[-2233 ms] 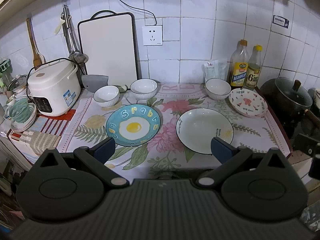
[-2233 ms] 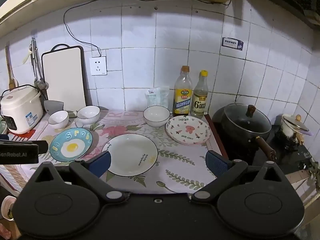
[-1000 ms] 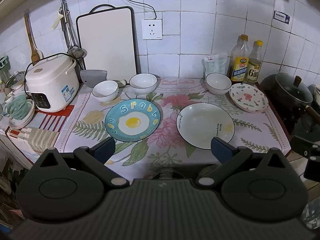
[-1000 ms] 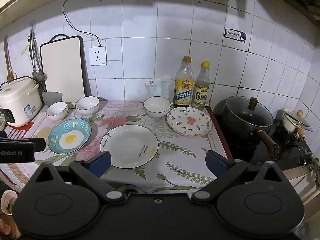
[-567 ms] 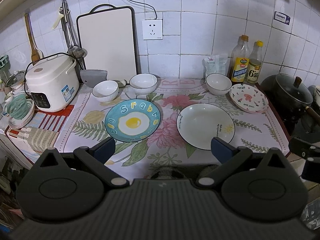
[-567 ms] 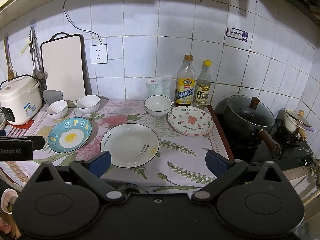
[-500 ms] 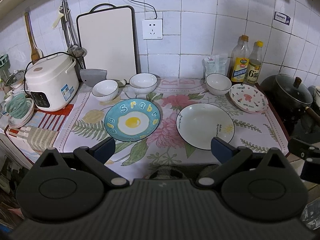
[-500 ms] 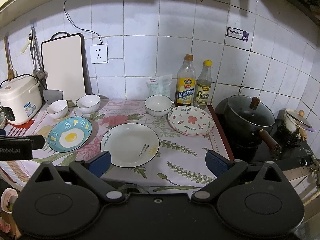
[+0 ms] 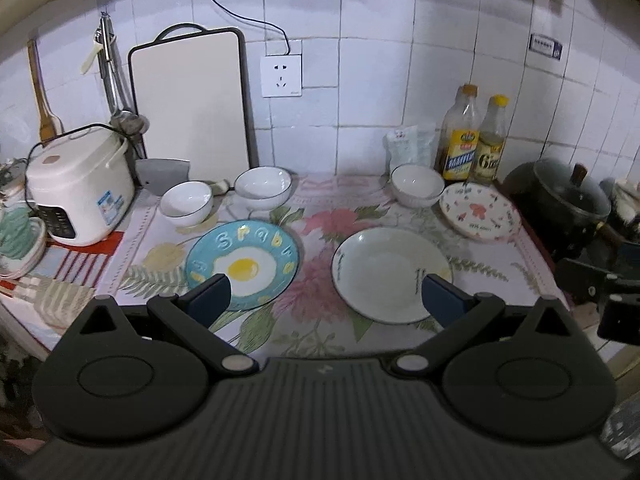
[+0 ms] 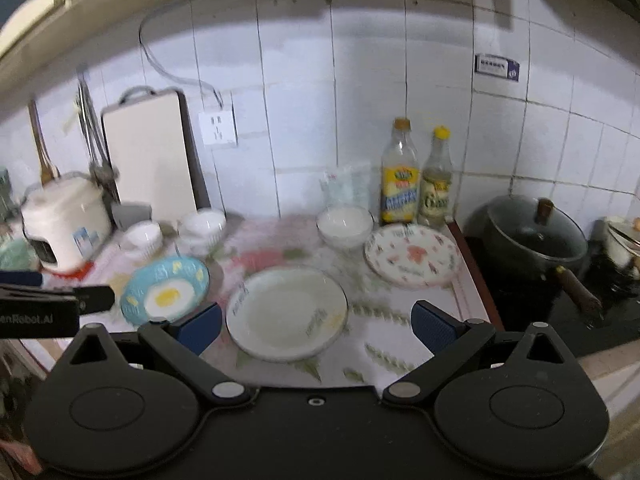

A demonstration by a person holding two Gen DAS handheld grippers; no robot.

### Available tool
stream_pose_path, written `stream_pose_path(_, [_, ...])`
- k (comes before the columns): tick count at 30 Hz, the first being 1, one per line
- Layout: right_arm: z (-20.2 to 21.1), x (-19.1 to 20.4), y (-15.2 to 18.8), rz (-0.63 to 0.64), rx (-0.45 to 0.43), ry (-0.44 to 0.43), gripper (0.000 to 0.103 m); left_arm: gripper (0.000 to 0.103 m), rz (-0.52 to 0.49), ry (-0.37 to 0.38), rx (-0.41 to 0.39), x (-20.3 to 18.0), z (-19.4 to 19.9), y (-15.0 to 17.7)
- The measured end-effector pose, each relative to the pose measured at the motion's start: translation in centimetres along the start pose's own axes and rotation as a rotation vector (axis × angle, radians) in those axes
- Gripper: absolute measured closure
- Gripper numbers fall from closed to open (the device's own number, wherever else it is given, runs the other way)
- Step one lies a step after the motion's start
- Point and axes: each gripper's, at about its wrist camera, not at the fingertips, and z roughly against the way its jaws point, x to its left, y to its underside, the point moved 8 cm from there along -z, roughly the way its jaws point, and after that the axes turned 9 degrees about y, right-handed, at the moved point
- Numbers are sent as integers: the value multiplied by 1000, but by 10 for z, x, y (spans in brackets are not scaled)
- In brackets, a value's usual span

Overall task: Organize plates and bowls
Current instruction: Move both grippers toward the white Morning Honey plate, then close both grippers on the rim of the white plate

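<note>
The right wrist view is smeared by blur. On the floral tablecloth (image 9: 320,220) lie three plates — white plate (image 9: 392,274), fried-egg plate (image 9: 242,264), patterned plate (image 9: 480,212) — and three white bowls (image 9: 263,187) behind. Left gripper (image 9: 324,292) and right gripper (image 10: 316,320) hover spread, empty.

Your left gripper (image 9: 323,298) and right gripper (image 10: 316,326) look alike: matte black bodies, round side discs, silver pivot screws, and dark blue pads tipping the jaws.
</note>
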Motion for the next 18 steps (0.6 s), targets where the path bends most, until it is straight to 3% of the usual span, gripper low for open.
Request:
stream_pose_path(4, [-25,-10,0,-29,-54,-97,1,3,10,21,19,1,-25,-2])
stream_pose_path(8, [-65,-26,12,-90,20,-130,1,3,46,38,51,4,-61,1])
stream_pose_path(13, [-109,-23,23,-59,41,-183,2,19,70,68,156,11,-121,13])
stream_pose_path(18, [-155,-21,35,-128,101,-238,4,24,54,39,207,26,-174,27])
